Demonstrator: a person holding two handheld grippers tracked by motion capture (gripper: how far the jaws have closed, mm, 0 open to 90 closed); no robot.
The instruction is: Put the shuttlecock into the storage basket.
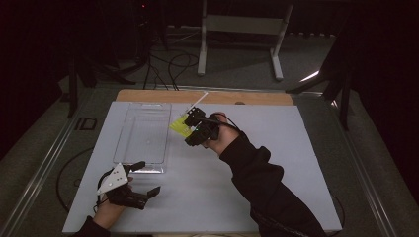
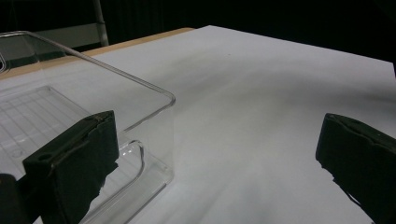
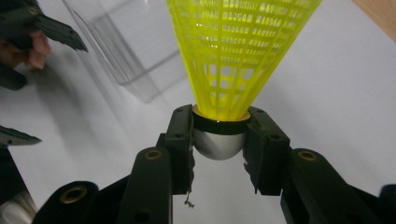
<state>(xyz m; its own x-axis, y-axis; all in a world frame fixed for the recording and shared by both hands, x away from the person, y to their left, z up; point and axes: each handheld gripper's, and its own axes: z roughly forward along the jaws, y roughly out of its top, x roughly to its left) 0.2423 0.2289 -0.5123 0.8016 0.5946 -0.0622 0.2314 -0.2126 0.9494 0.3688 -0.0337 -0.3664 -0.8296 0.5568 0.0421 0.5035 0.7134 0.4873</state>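
A yellow plastic shuttlecock with a silvery rounded base is clamped at its base between my right gripper's two pads. In the high view that right gripper is lifted over the table beside the right wall of a clear plastic box, with the yellow shuttlecock pointing toward the box. My left gripper rests on the white table near the box's front right corner, jaws wide apart with nothing between them. From the left gripper view the box corner stands just by the left jaw.
A white mat covers the table, with a wooden strip along the far edge. A white stand is on the floor beyond. Cables lie on the floor at the far left. In the right gripper view the other gripper shows at upper left.
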